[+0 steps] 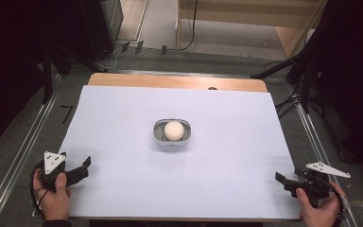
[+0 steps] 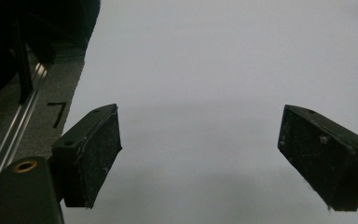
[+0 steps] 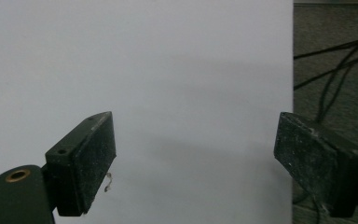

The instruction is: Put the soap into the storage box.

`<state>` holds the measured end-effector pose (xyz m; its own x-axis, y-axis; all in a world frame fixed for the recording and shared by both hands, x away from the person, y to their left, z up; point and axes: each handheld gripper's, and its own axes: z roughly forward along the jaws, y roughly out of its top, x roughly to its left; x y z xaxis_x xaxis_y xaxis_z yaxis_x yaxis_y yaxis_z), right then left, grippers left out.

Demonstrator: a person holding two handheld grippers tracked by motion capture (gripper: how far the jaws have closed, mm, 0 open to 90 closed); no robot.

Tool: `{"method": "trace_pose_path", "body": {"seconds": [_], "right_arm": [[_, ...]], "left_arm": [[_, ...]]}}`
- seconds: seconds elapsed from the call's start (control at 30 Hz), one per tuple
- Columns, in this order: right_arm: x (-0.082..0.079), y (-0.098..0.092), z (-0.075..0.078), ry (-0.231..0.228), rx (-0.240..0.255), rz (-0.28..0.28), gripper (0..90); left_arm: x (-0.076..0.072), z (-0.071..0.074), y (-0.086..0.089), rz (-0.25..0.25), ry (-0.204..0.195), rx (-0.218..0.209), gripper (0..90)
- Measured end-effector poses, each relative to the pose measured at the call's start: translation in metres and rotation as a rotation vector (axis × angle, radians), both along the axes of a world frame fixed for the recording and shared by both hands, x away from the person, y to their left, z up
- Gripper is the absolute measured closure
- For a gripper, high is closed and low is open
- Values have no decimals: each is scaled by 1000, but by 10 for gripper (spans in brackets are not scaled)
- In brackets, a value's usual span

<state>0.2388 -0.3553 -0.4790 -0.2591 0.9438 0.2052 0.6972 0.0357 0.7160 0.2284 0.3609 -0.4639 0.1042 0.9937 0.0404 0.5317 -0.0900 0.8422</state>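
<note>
A round white ball lies in a small grey metal bowl at the middle of the table's pale sheet. My left gripper rests at the front left corner, held in a hand, well away from the bowl. In the left gripper view the left gripper is open, with bare sheet between its jaws. My right gripper sits at the front right corner, also in a hand. In the right gripper view the right gripper is open over the sheet's right edge, holding nothing.
A strip of wooden tabletop shows beyond the sheet's far edge. Grey floor surrounds the table, with a metal rail on the left and black cables and stand legs on the right.
</note>
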Motion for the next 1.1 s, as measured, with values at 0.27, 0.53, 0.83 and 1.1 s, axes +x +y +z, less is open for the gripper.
{"method": "trace_pose_path", "body": {"seconds": [0.27, 0.53, 0.83, 1.1], "right_arm": [[-4, 1, -3, -25, -20, 7, 130], [-8, -4, -4, -102, 51, 13, 136], [-7, -3, -6, -85, 47, 0, 135], [-5, -2, -7, -63, 49, 15, 137]], "left_arm": [[0, 0, 0, -2, 2, 2, 142], [1, 0, -1, -3, 6, 7, 141], [1, 0, -1, -1, 6, 6, 142], [1, 0, -1, -2, 11, 10, 142]]}}
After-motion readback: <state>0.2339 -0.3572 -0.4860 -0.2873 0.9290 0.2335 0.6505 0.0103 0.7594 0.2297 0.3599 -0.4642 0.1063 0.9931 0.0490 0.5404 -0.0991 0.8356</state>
